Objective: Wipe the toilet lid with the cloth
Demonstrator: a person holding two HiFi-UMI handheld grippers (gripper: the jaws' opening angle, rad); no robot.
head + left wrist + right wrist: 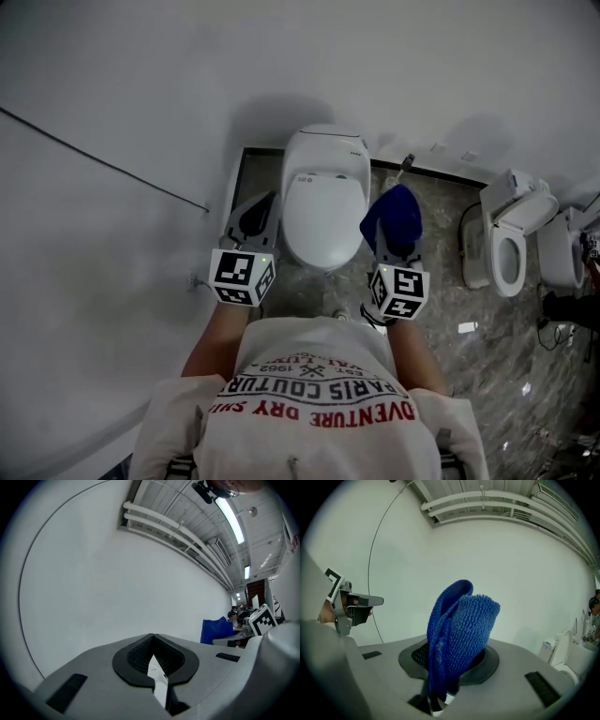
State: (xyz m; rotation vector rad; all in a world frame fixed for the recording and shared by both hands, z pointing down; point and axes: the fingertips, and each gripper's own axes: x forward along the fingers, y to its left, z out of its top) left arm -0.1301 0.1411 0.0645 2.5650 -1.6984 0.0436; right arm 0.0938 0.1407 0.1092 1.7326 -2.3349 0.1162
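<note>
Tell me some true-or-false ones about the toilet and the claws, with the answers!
1. The right claw grips a blue cloth. True.
2. The left claw holds a sponge. False: it is shut with nothing in it.
3. The toilet lid in front of the person is closed. True.
4. The blue cloth lies flat on the toilet lid. False: it sticks up from the right claw, off the lid.

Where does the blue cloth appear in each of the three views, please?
Head view: blue cloth just right of the toilet lid.
Left gripper view: small blue patch, right of centre.
Right gripper view: centre, clamped between the jaws.
Shared landmark: thin cable on the white wall.
</note>
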